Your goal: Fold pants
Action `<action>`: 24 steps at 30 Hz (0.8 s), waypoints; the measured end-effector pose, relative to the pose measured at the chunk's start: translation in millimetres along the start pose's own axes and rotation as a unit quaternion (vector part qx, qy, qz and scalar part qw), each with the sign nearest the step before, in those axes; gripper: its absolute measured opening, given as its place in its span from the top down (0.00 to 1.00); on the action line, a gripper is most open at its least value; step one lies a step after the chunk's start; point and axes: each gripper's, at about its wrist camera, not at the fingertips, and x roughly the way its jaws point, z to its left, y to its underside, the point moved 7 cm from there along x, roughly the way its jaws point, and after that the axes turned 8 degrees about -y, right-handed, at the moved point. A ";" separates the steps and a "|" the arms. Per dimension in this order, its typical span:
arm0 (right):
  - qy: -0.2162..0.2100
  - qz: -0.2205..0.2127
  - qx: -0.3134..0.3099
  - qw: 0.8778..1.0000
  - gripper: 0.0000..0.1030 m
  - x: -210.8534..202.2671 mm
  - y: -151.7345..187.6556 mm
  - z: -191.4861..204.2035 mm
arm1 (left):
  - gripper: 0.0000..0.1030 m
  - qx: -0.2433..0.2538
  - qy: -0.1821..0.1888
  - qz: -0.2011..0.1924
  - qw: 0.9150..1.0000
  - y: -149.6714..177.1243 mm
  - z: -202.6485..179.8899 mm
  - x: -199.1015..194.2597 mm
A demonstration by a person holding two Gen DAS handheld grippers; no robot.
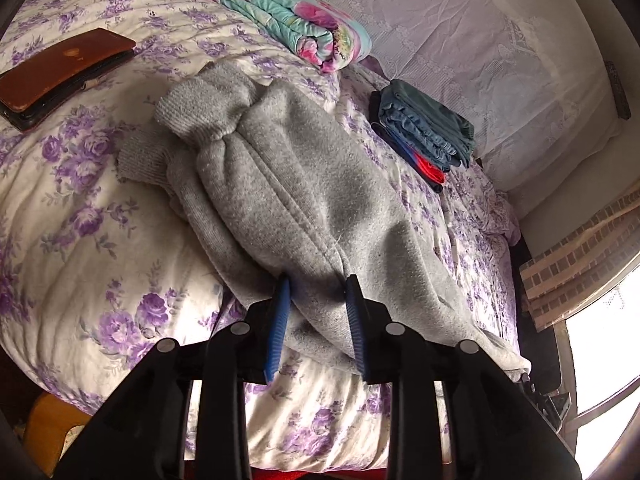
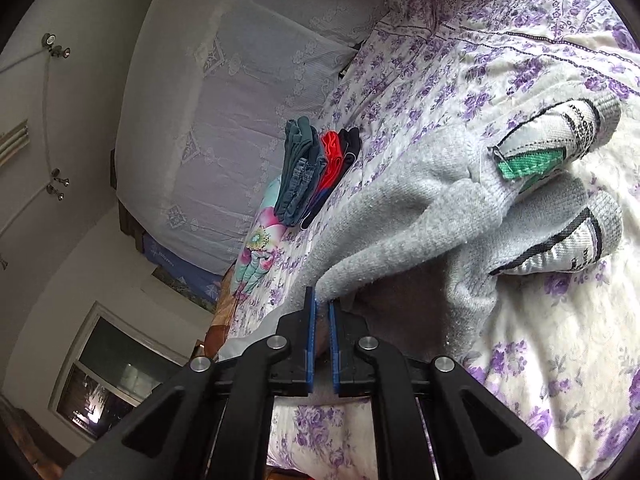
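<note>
Grey fleece pants (image 1: 288,184) lie on the floral bed, legs together, ribbed cuffs (image 1: 200,100) at the far end. My left gripper (image 1: 318,284) has its blue fingers apart, straddling a bunched ridge of the pants near the waist end; whether it grips is unclear. In the right wrist view the pants (image 2: 420,216) rise off the bed toward my right gripper (image 2: 322,304), whose blue fingers are shut on a fold of the grey fabric. Two turned-out white pockets (image 2: 560,132) with a green label show beyond.
A stack of folded clothes, blue jeans on top and red below (image 1: 428,128), sits far right of the pants, also in the right wrist view (image 2: 316,168). A folded floral quilt (image 1: 288,12) and a brown wallet-like case (image 1: 60,72) lie on the bedspread (image 1: 80,240).
</note>
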 end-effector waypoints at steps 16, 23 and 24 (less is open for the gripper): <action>0.000 0.006 0.000 1.000 0.94 -6.9 6.3 -5.4 | 0.82 -0.012 0.022 -0.002 1.000 -12.9 -11.4 15.2; -0.001 -0.035 -0.092 0.995 0.96 -20.8 -32.7 40.4 | 0.89 0.033 0.045 -0.109 0.993 -48.9 -46.5 -39.6; 0.002 -0.038 -0.105 0.994 0.96 -17.2 -40.5 47.4 | 0.89 0.044 0.046 -0.124 0.990 -58.2 -57.5 -46.6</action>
